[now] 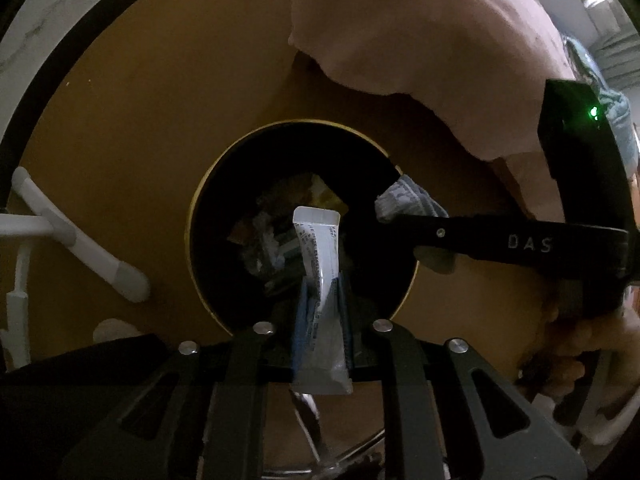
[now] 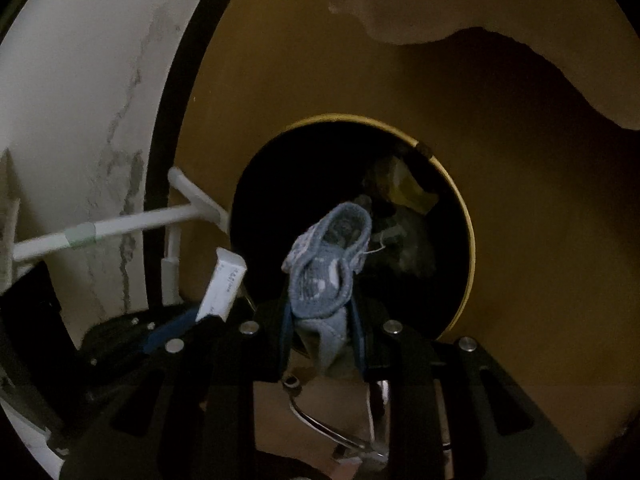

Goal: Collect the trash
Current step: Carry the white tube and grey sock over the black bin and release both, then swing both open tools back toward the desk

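I have both loads over the bin (image 1: 200, 216), which already holds litter: left gripper (image 1: 322, 300) clamped on a white wrapper (image 1: 318, 240), right gripper (image 2: 320, 320) on a blue sock (image 2: 324, 276), neither dropped yet.

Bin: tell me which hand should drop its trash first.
Left, probably. The left gripper holds the wrapper right over the bin opening. The right gripper holds its blue cloth nearer the opening's left edge.
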A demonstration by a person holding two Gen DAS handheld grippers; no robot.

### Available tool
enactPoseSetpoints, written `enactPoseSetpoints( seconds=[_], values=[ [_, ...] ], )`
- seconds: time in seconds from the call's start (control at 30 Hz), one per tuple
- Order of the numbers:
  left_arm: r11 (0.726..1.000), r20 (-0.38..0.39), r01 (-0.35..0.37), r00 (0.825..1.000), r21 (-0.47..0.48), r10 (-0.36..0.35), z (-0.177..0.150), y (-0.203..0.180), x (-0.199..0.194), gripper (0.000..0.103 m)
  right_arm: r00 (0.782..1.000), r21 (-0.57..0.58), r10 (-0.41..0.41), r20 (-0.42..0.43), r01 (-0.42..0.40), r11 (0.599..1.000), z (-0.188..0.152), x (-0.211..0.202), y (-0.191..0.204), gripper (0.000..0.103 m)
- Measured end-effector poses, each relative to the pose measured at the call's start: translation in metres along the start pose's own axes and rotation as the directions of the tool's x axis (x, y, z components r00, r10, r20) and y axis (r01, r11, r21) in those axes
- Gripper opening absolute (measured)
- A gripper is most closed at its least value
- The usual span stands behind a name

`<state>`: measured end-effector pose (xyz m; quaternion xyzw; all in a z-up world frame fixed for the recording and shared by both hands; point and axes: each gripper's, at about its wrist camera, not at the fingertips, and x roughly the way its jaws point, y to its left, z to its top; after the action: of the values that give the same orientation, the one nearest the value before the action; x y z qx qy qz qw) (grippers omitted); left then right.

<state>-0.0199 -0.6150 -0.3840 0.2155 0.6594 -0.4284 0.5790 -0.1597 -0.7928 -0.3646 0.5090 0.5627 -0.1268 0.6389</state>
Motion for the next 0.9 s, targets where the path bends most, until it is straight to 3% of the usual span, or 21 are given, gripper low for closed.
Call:
enactPoseSetpoints(
  seconds=[0.07,0.1,0.13,0.27,0.33,0.37,0.4,0.43,0.47,0.5,0.53,0.6,0.63,0.7,0.77,0.83,0.87,0.9],
  values=[
    [1.000,0.018,0.004,1.000,-0.003,-0.004,0.000,-0.005,-0.004,0.051,1.000,0.032,0.024,0.019,-0.025,0.999,0.001,-0.006,-0.002,0.050],
    [1.000,0.040,0.000,0.999,0.001,0.000,-0.002,-0.007,-0.007,0.078,0.999,0.042,0.022,0.037,-0.023,0.999,0.002,-0.012,-0.003,0.075],
    [1.000,0.069,-0.016,0.997,0.010,0.015,-0.002,-0.009,-0.011,0.086,0.998,0.044,0.016,0.054,-0.019,0.999,0.002,-0.018,-0.002,0.082],
    [0.994,0.134,-0.039,0.991,0.098,0.025,-0.005,-0.029,-0.030,0.090,0.991,0.065,0.006,0.134,-0.014,0.998,0.008,-0.055,-0.004,0.085],
    [0.989,0.190,-0.039,0.982,0.142,0.011,-0.007,-0.044,-0.051,0.091,0.977,0.056,-0.047,0.209,0.035,0.998,0.010,-0.084,-0.001,0.085],
    [0.985,0.226,-0.033,0.974,0.170,-0.006,-0.007,-0.055,-0.066,0.091,0.957,0.046,-0.114,0.268,0.106,0.993,0.008,-0.104,0.005,0.085],
    [0.978,0.275,-0.033,0.961,0.204,-0.025,-0.008,-0.067,-0.086,0.091,0.916,0.034,-0.200,0.347,0.201,0.979,0.006,-0.128,0.015,0.089],
    [0.972,0.321,-0.040,0.946,0.233,-0.038,-0.010,-0.077,-0.107,0.091,0.856,0.025,-0.271,0.441,0.290,0.957,0.001,-0.155,0.029,0.096],
    [0.961,0.381,-0.056,0.923,0.269,-0.053,-0.016,-0.088,-0.136,0.091,0.807,0.029,-0.313,0.501,0.346,0.938,-0.004,-0.172,0.041,0.097],
    [0.954,0.429,-0.069,0.901,0.293,-0.066,-0.022,-0.095,-0.165,0.092,0.735,0.036,-0.350,0.580,0.407,0.913,-0.010,-0.196,0.057,0.097],
    [0.949,0.477,-0.079,0.875,0.306,-0.081,-0.031,-0.099,-0.197,0.094,0.691,0.028,-0.344,0.635,0.426,0.905,-0.016,-0.212,0.067,0.097],
    [0.948,0.570,-0.107,0.817,0.299,-0.088,-0.052,-0.097,-0.261,0.096,0.612,-0.036,-0.248,0.751,0.414,0.910,-0.036,-0.242,0.097,0.097],
    [0.950,0.619,-0.128,0.781,0.283,-0.079,-0.066,-0.092,-0.292,0.096,0.593,-0.071,-0.201,0.780,0.403,0.912,-0.043,-0.250,0.112,0.097],
    [0.956,0.708,-0.191,0.706,0.222,-0.023,-0.089,-0.075,-0.348,0.096,0.592,-0.119,-0.155,0.791,0.397,0.910,-0.051,-0.253,0.139,0.097],
    [0.957,0.780,-0.270,0.619,0.103,0.091,-0.118,-0.046,-0.395,0.096,0.605,-0.186,-0.088,0.791,0.376,0.908,-0.061,-0.249,0.175,0.097],
    [0.944,0.806,-0.324,0.544,-0.055,0.234,-0.146,-0.006,-0.427,0.096,0.587,-0.224,-0.051,0.808,0.386,0.895,-0.070,-0.246,0.206,0.097],
    [0.929,0.796,-0.338,0.515,-0.151,0.317,-0.162,0.020,-0.441,0.096,0.573,-0.249,-0.027,0.819,0.398,0.883,-0.076,-0.244,0.228,0.097],
    [0.910,0.775,-0.339,0.500,-0.236,0.387,-0.175,0.044,-0.451,0.096,0.563,-0.285,0.009,0.826,0.405,0.869,-0.082,-0.241,0.253,0.097]
  ],
)
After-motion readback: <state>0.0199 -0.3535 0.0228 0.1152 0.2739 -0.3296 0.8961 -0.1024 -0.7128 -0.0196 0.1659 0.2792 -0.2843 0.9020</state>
